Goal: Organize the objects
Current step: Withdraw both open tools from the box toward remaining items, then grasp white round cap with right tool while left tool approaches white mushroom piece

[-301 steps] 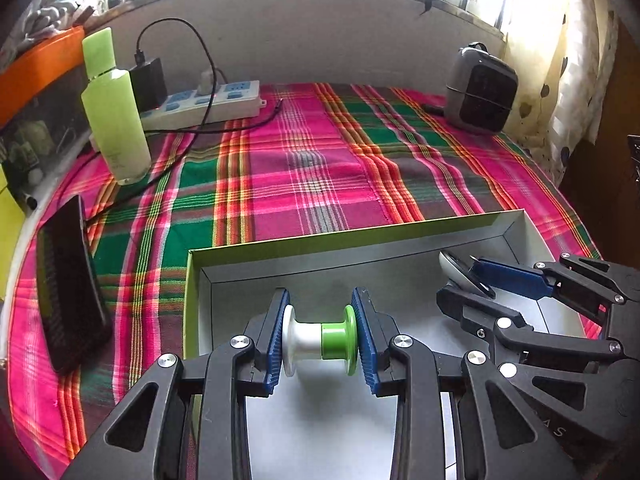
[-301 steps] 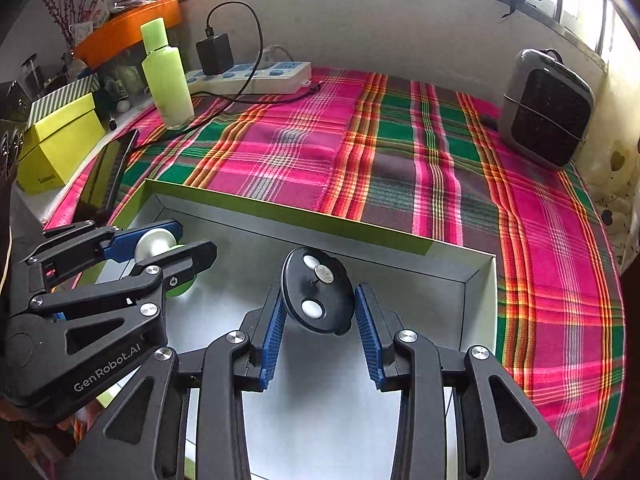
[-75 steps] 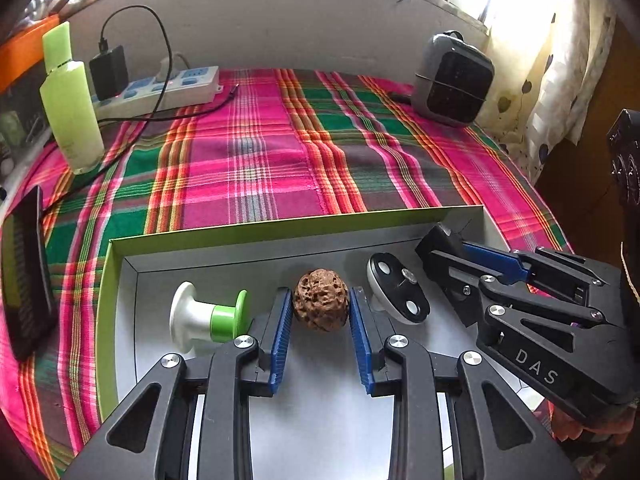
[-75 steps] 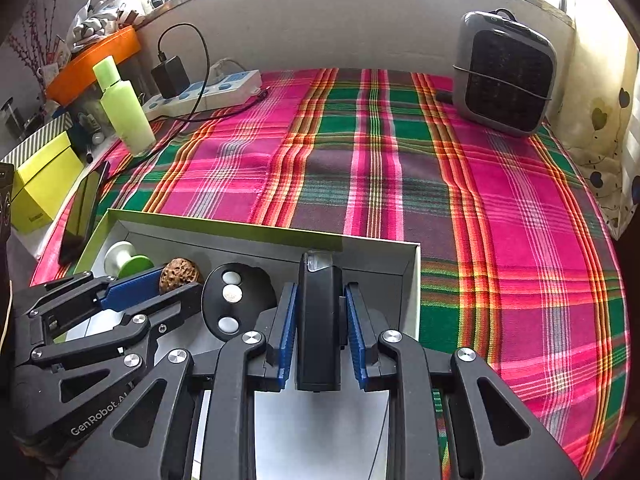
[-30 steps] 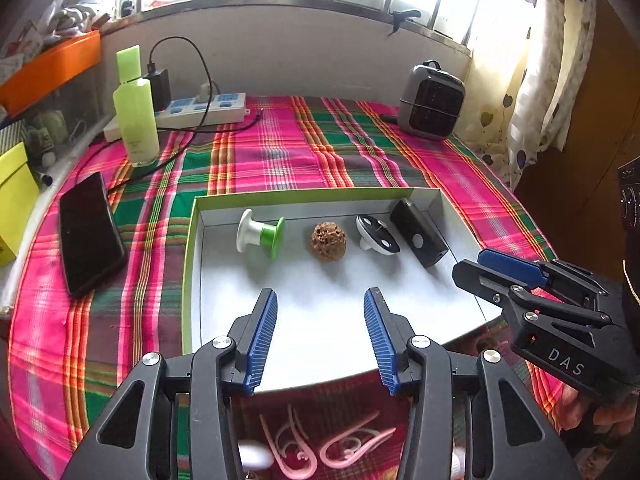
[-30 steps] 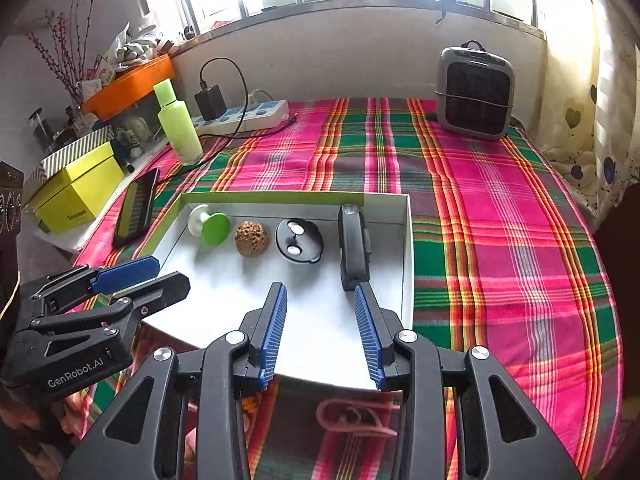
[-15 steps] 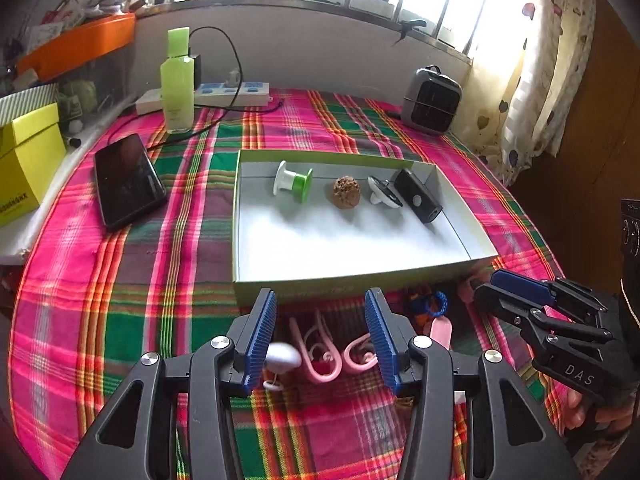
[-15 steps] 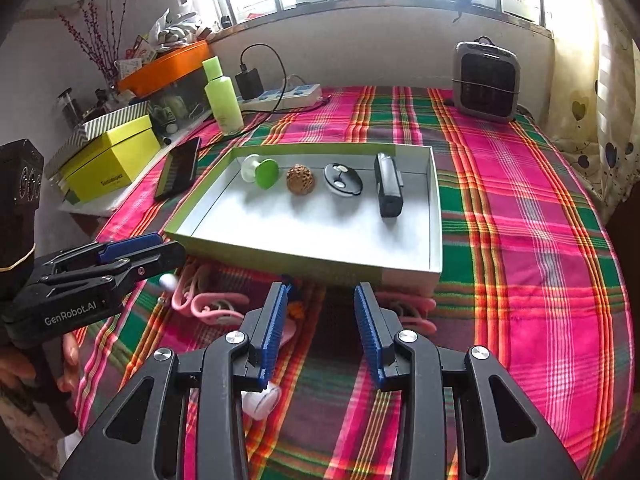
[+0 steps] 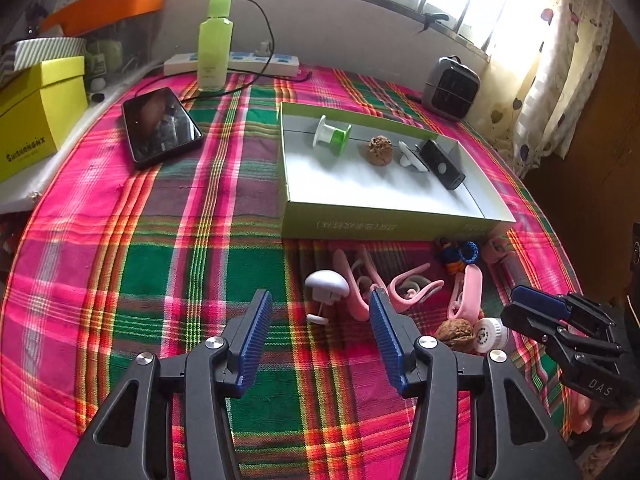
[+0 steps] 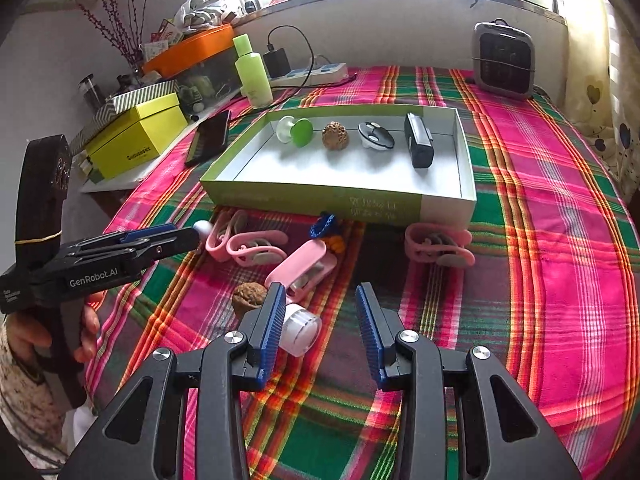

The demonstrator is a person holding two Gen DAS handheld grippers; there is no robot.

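Both the left gripper (image 9: 320,332) and right gripper (image 10: 320,320) hang with jaws apart, holding nothing. Ahead of them lies loose clutter: pink clips (image 10: 298,266), one walnut (image 10: 249,295), a white cap (image 10: 300,330). Beyond sits the green box (image 10: 320,196) holding four things: spool (image 10: 295,130), carved nut (image 10: 335,133), disc (image 10: 375,135), black device (image 10: 418,146). Half a second ago both grippers were nearer the box.

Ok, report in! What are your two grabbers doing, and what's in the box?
Left gripper open, empty. Right gripper open, empty. Box holds four things in a row. Pink clips, walnut, small jar loose on the cloth.
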